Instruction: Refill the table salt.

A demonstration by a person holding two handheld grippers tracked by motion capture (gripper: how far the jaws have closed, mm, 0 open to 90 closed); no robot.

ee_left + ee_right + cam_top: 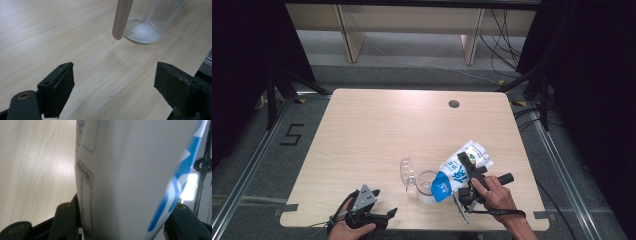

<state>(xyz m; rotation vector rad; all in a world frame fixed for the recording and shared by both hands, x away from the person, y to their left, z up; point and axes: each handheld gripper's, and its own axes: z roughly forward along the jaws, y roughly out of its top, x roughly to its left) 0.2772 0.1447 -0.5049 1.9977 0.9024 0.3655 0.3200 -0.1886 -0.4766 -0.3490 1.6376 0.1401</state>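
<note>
A white and blue pouch (462, 170) is tilted with its blue lower end over a clear glass cup (427, 187) near the table's front edge. My right gripper (470, 169) is shut on the pouch, whose white side (130, 175) stands between the two jaws of that gripper (122, 220). The cup's base (147, 27) holds a little white stuff. My left gripper (384, 217) rests at the front left edge, pointing toward the cup. Its jaws are wide apart, with nothing between them (113, 85).
A clear curved plastic piece (406, 171) stands just left of the cup. A blurred pale rod (122, 20) hangs in front of the cup in the left gripper view. The light wooden table (377, 125) has a cable hole (454, 104) at the back right.
</note>
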